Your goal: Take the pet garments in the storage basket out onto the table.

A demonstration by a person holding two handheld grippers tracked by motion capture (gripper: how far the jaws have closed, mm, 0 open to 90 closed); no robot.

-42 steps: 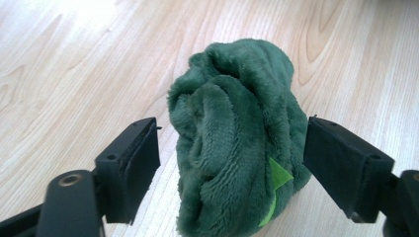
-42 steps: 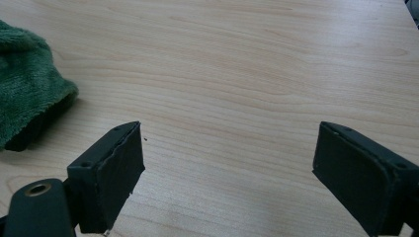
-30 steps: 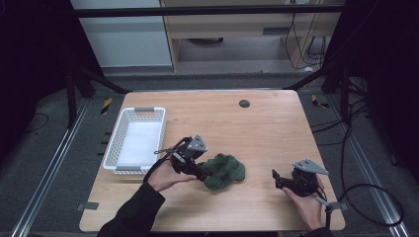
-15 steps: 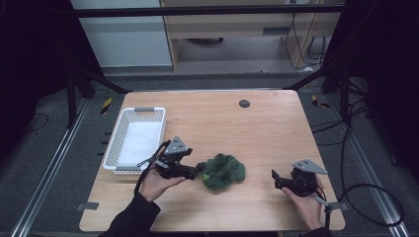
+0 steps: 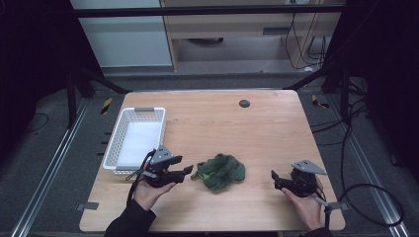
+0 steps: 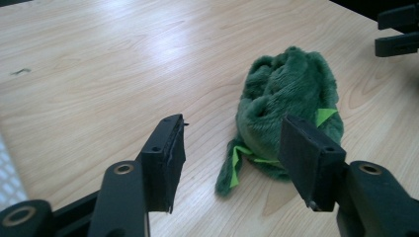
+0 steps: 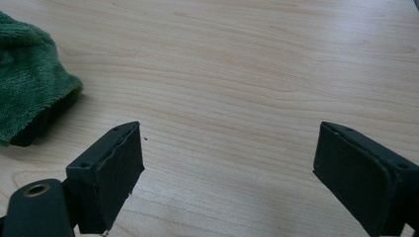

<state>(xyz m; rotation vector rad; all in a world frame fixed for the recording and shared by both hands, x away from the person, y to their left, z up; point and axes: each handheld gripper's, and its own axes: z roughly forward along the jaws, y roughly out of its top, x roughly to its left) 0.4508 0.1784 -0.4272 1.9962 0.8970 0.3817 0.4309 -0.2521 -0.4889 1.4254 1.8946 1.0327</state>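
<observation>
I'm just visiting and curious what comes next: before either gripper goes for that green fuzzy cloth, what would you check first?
1. Left gripper open: ok, jaws apart.
2. Right gripper open: ok, jaws wide.
3. Green cloth free: ok, neither gripper holds it.
4. Left gripper lined up: ok, cloth lies just ahead of its jaws.
5. White basket ready: ok, looks empty.
6. Which end of the bunched cloth to grab: cannot tell.

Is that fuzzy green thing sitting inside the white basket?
No, the green plush cloth lies on the bare wooden table, to the right of the white basket and apart from it.
</observation>
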